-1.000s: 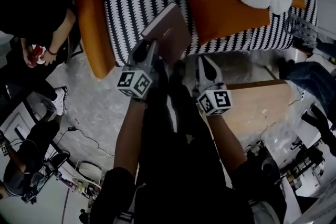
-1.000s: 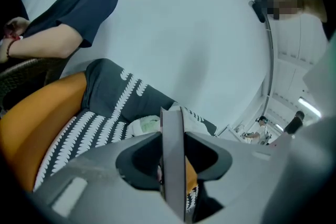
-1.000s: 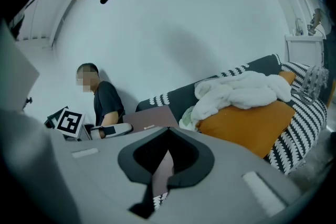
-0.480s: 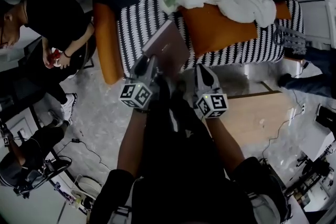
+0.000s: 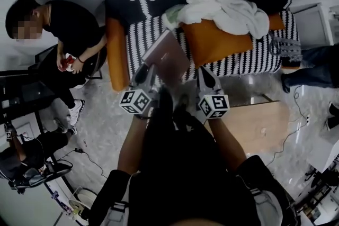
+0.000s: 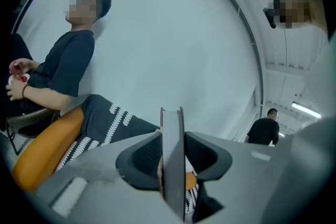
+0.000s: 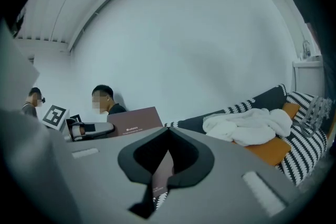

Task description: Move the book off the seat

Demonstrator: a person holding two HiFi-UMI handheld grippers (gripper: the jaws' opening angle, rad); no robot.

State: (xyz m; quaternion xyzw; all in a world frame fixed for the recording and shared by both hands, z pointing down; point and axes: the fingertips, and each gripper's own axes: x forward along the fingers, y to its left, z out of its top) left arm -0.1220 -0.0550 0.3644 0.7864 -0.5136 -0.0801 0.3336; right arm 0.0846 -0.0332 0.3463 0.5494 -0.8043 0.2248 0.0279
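Gripping the book (image 5: 167,54) by its near edge, the left gripper (image 5: 146,72) has both pads pressed on the covers. Its own view shows the book edge-on and upright between the jaws, with the white wall behind. From the head view the brown book tilts up and away over the front of the striped sofa (image 5: 139,42), between the orange armrest (image 5: 117,58) and the orange cushion (image 5: 220,42); whether it touches the seat cannot be told there. A white blanket (image 5: 228,10) is heaped on the cushion and backrest. The right gripper (image 5: 205,77) hangs just right of the book, jaws together on nothing. A person (image 5: 66,39) in black sits left of the sofa
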